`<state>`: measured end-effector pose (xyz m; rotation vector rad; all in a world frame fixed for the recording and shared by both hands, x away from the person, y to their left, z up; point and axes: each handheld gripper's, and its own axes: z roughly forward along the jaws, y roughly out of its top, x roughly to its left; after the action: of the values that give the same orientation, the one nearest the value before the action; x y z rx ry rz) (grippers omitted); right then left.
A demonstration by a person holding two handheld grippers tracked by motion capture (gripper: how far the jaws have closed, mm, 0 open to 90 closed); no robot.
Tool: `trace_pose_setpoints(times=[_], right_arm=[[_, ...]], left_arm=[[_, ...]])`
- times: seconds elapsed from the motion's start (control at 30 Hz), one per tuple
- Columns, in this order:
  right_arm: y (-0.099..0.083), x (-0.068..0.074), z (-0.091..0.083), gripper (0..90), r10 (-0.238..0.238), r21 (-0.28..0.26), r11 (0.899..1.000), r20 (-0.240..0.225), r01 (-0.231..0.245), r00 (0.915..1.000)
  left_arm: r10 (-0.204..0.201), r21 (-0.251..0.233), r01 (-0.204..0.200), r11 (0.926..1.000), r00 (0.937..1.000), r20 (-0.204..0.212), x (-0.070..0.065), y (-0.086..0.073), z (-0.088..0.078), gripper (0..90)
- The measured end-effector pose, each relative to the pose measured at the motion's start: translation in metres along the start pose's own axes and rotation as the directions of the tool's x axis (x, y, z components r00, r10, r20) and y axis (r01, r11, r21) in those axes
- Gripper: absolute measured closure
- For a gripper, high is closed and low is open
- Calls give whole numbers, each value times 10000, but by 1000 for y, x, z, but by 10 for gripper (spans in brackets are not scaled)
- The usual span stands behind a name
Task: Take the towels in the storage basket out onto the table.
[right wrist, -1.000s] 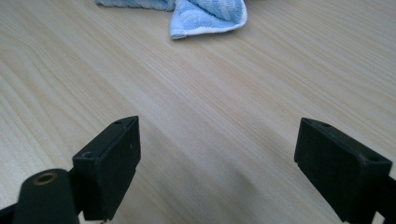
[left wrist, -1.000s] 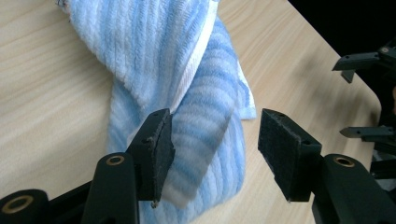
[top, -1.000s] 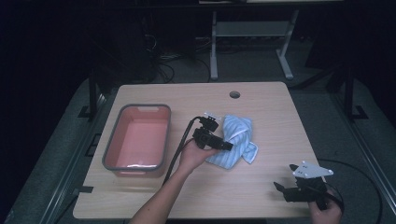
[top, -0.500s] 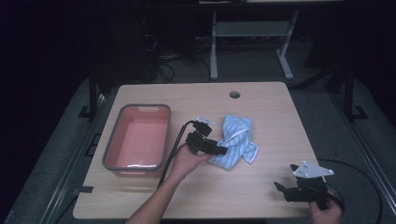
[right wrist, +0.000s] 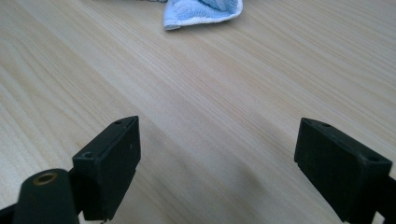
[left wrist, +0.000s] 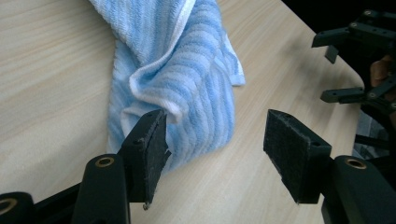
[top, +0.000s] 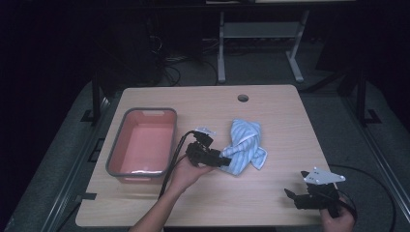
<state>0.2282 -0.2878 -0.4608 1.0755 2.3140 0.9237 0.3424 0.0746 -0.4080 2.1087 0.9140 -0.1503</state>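
Note:
A crumpled blue-and-white striped towel (top: 245, 145) lies on the wooden table, right of centre. My left gripper (top: 225, 161) sits at the towel's near left edge, pointing right. In the left gripper view the towel (left wrist: 187, 79) lies just beyond the left gripper (left wrist: 217, 140), whose jaws have just been opening. Its left pad (left wrist: 152, 144) is at the cloth's edge and the pads do not press on it. My right gripper (top: 292, 195) rests open near the table's front right corner. The right gripper (right wrist: 219, 149) has bare wood between its jaws, and a towel corner (right wrist: 205, 8) lies far ahead.
A pink tub with a grey rim (top: 113, 154) stands at the table's left, close behind the left hand. A round cable hole (top: 242, 98) is near the far edge. The right gripper (left wrist: 359, 60) appears at the upper right of the left gripper view. A dark floor surrounds the table.
The left gripper has drawn back to the left, off the towel, and its jaws stand wider. The towel stays where it lay. The right gripper has not moved.

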Motion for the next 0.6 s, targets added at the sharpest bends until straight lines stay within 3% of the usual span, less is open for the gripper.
trace_pose_setpoints(times=[0.6], right_arm=[[0, -1, 0, 139, -48, 25, 10000, 88, 47, 9999]], left_arm=[[342, -144, -340, 9993, 9993, 156, -16, -23, -17, 358]])
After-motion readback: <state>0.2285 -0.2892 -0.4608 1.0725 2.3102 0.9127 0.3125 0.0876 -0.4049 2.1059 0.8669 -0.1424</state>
